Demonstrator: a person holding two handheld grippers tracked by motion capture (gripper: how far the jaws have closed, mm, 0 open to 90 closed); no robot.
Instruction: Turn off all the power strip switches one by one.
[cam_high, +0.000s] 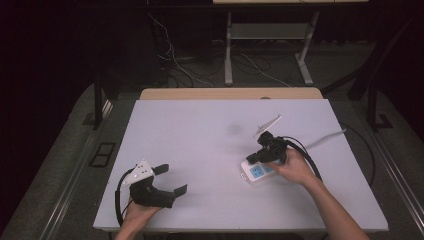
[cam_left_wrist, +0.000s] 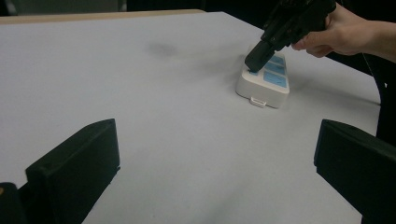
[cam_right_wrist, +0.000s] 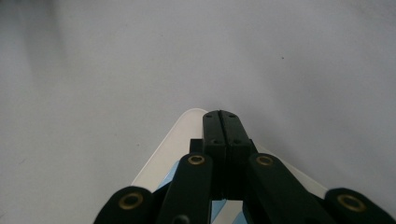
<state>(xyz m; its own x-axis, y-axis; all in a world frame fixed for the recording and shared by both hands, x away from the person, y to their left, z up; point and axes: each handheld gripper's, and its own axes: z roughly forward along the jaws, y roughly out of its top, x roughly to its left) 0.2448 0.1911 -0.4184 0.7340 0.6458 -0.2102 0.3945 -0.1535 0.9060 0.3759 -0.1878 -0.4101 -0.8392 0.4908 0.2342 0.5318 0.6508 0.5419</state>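
Right gripper (cam_high: 254, 158), jaws pressed together, tips touching power strip (cam_high: 257, 171); strip lying flat, long axis running diagonally. Left gripper (cam_high: 170, 179) resting spread, holding nothing.

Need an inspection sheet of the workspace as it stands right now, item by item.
Surface: white tabletop, bare but for a faint smudge; wood edge at the far side.
Job's things: white power strip with blue sockets, flat on the table at the right.
Clutter: nothing seen.
Grippers: right gripper shut, its tips on the strip's top near one end; left gripper open, holding nothing, at the near left.
Cables: gripper cable loops by the right hand; white strip cord runs right; loose wires on the floor behind.
Surroundings: dark room, grey stand legs beyond the table.
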